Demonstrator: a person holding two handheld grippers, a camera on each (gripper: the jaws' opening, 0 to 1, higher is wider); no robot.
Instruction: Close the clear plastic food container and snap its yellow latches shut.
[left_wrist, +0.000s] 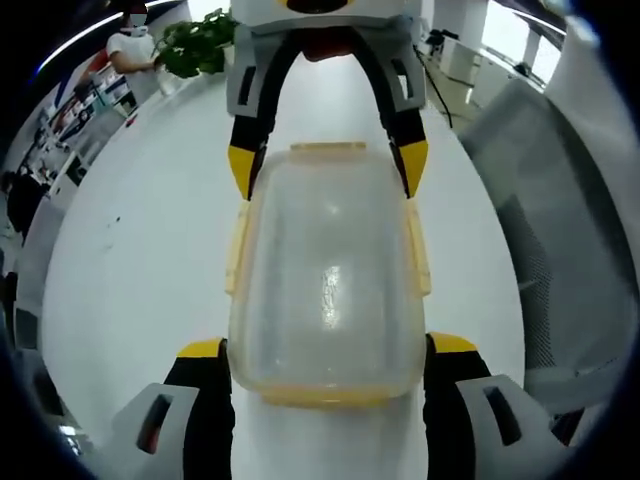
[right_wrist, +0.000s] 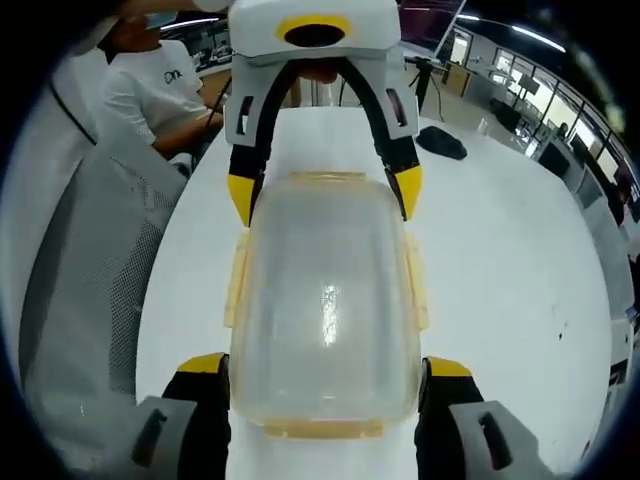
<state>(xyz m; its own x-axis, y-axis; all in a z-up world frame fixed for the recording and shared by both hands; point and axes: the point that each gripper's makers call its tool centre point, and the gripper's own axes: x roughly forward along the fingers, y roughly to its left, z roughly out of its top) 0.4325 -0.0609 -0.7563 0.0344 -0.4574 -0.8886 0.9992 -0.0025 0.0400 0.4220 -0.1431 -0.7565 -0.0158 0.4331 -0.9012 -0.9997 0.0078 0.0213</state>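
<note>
- The clear plastic food container with its pale yellow lid rim (left_wrist: 325, 290) sits flat on the white table (left_wrist: 150, 280), lid already down on top, lined up lengthwise between the two grippers.
- The left gripper (left_wrist: 328, 345) has its black, yellow-tipped fingers (left_wrist: 200, 350) spread wide either side of the near end, touching or just beside the corners, clamping nothing as far as I can tell.
- The right gripper (right_wrist: 325, 365) does the same at the opposite end, fingers (right_wrist: 203, 363) wide apart, nothing held.
- The yellow side latches (right_wrist: 238, 285) look flared outward, so I'd say they're not snapped yet.
- My tip: press one latch at a time, steady the box with the other gripper, and push inward and down, since it'll probably slide on that smooth table.
</note>
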